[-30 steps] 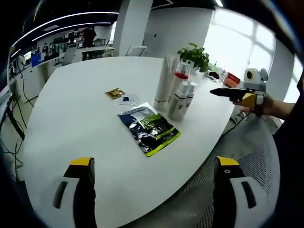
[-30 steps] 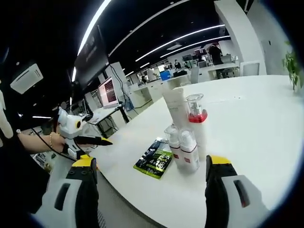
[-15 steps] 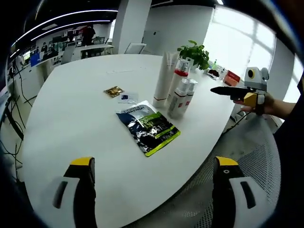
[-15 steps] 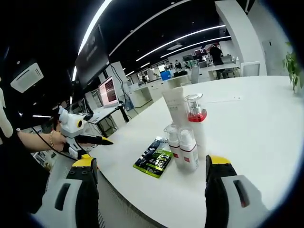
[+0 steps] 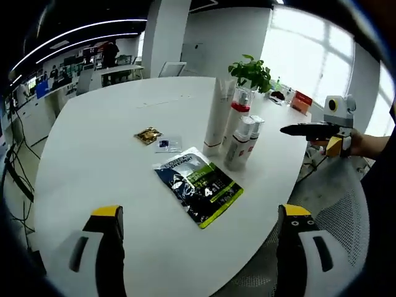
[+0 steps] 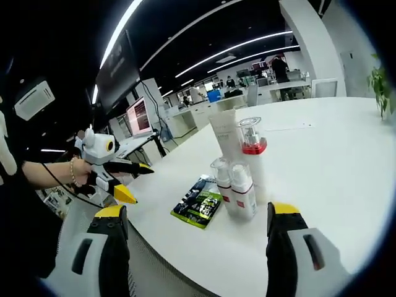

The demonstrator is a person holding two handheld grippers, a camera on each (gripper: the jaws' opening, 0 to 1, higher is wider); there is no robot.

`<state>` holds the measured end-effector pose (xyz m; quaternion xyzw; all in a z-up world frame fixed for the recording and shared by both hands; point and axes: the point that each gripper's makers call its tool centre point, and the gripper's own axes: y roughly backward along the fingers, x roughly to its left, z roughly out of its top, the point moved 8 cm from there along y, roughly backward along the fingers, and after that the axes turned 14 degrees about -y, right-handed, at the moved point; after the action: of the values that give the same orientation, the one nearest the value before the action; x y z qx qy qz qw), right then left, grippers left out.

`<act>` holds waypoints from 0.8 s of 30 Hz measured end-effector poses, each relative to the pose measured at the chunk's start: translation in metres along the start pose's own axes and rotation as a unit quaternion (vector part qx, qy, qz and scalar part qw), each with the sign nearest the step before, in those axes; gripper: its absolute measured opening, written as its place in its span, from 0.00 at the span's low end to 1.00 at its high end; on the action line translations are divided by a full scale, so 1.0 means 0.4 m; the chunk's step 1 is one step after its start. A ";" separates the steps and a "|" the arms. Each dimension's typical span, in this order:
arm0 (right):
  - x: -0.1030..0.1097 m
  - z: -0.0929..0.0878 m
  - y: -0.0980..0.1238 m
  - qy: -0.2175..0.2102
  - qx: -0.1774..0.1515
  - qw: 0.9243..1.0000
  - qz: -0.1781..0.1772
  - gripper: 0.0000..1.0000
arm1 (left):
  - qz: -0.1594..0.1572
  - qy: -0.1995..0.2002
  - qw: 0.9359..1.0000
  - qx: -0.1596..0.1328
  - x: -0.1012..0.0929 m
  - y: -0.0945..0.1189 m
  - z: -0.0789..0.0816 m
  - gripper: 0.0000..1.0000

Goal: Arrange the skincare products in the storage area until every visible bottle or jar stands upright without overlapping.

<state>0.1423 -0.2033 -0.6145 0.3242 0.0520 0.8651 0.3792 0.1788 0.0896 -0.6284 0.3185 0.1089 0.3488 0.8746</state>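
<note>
On the white round table (image 5: 105,154) stand a tall white tube (image 5: 215,117), a clear bottle with a red collar (image 5: 237,116) and two small white pump bottles (image 5: 239,143), all upright and close together. The same group, white tube (image 6: 226,141), red-collared bottle (image 6: 252,154) and pump bottles (image 6: 234,193), shows in the right gripper view. A green and black sachet (image 5: 199,187) lies flat in front of them. My left gripper (image 5: 201,213) is open, short of the sachet. My right gripper (image 6: 198,210) is open, near the pump bottles. Neither holds anything.
A small gold packet (image 5: 148,135) and a blue and white packet (image 5: 167,145) lie beyond the sachet. A potted plant (image 5: 250,71) stands at the table's far edge. A mesh chair (image 5: 325,204) sits beside the table. Desks and monitors (image 6: 141,117) fill the room behind.
The left view has come slightly nearer the products. In the right gripper view, the left gripper has risen a little toward the table edge. The bottles and sachet have not moved.
</note>
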 end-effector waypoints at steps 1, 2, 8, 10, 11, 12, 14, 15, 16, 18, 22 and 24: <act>-0.002 -0.001 0.000 0.000 0.001 1.000 0.000 0.93 | 0.002 -0.005 1.000 0.010 0.005 -0.008 0.004 0.95; -0.004 -0.001 0.000 -0.001 0.001 1.000 0.000 0.93 | 0.001 -0.010 1.000 0.011 0.008 -0.015 0.008 0.93; -0.015 0.004 0.004 -0.015 -0.009 1.000 -0.006 0.93 | -0.020 -0.012 0.999 0.023 0.022 -0.062 0.036 0.89; -0.017 0.004 0.004 -0.016 -0.008 1.000 -0.007 0.93 | -0.022 -0.018 0.999 0.030 0.018 -0.077 0.044 0.89; -0.016 0.001 0.003 -0.015 -0.005 1.000 -0.008 0.93 | -0.026 -0.022 0.999 0.034 0.023 -0.090 0.050 0.89; -0.015 0.000 0.003 -0.014 -0.004 1.000 -0.009 0.93 | -0.028 -0.023 0.999 0.036 0.030 -0.096 0.052 0.89; -0.015 0.000 0.002 -0.015 -0.003 1.000 -0.010 0.92 | -0.030 -0.026 0.998 0.040 0.047 -0.119 0.066 0.87; -0.016 -0.001 0.002 -0.017 -0.002 1.000 -0.010 0.92 | -0.031 -0.025 0.998 0.041 0.054 -0.128 0.070 0.87; -0.017 -0.001 0.003 -0.018 -0.003 1.000 -0.010 0.92 | -0.030 -0.023 0.998 0.042 0.063 -0.137 0.074 0.86; -0.020 0.001 0.004 -0.023 -0.006 1.000 -0.011 0.92 | -0.025 -0.021 0.998 0.047 0.082 -0.167 0.083 0.85; -0.028 0.000 0.003 -0.029 -0.006 0.999 -0.016 0.91 | -0.021 -0.025 0.998 0.060 0.099 -0.208 0.097 0.84; -0.028 -0.001 0.003 -0.028 -0.005 0.999 -0.019 0.91 | -0.018 -0.030 0.997 0.068 0.109 -0.235 0.096 0.83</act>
<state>0.1471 -0.2120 -0.6202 0.3454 0.0430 0.8487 0.3983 0.2773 0.0489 -0.6569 0.3853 0.1121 0.3152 0.8600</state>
